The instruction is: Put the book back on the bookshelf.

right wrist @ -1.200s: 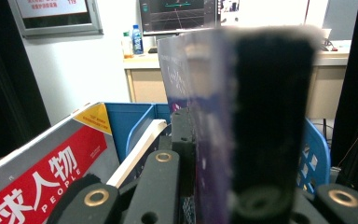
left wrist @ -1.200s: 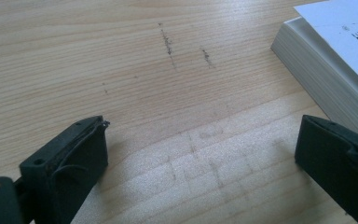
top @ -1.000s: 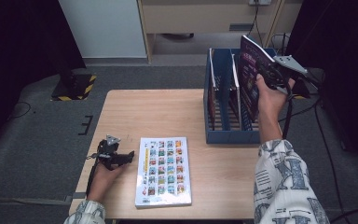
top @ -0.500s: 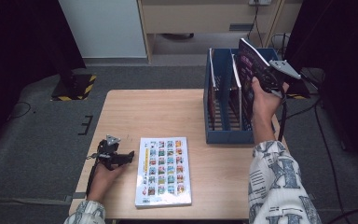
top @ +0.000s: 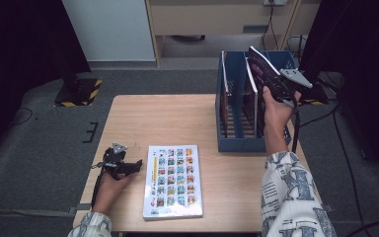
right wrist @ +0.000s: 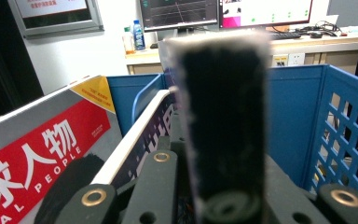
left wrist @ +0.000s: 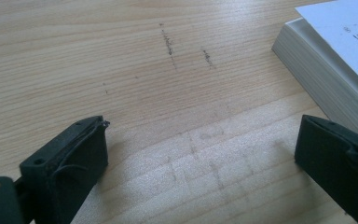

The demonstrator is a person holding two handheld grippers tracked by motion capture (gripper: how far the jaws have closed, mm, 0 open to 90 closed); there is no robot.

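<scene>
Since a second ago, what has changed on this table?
The right gripper, clamped on a dark magazine, has sunk a little toward the blue file rack, bringing the magazine lower over its slots. Nothing was let go. The left gripper has stayed resting open on the table, and the white book beside it has not moved.

"PEOPLE" on red magazine [right wrist: 42, 154]

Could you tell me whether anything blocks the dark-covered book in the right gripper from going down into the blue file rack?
Nothing visible does. The dark-covered book, clamped in the right gripper, hangs tilted over the blue slotted plastic file rack; the slot beside the two standing magazines looks free.
</scene>
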